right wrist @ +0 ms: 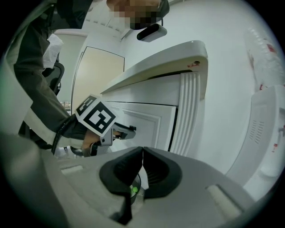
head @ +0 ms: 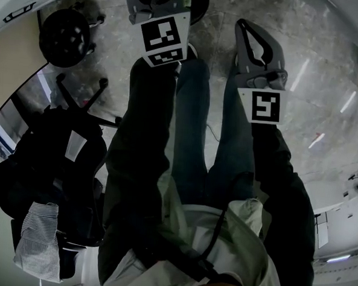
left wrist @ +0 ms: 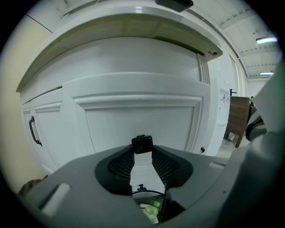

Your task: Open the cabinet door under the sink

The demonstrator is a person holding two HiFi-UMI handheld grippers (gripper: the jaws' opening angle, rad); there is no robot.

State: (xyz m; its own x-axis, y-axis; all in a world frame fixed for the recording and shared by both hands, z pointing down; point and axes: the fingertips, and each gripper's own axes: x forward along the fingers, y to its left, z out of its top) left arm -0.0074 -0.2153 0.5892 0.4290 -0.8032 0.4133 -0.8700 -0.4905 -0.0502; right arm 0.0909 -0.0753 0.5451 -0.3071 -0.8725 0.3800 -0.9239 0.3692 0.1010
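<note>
White door (left wrist: 142, 120) fills the left gripper view; left claw (left wrist: 142, 151), part-closed, pinches its black handle (left wrist: 142, 143) at 6 o'clock. Grasp looks made; a steady outward pull comes next. Right gripper view: right claw (right wrist: 142, 153) closed, empty. Head view: door unseen, left tips cropped at 12 o'clock.

Cabinet door (left wrist: 138, 118) smooth satin white; handle (left wrist: 142, 144) matt black; floor (head: 318, 87) glossy.
</note>
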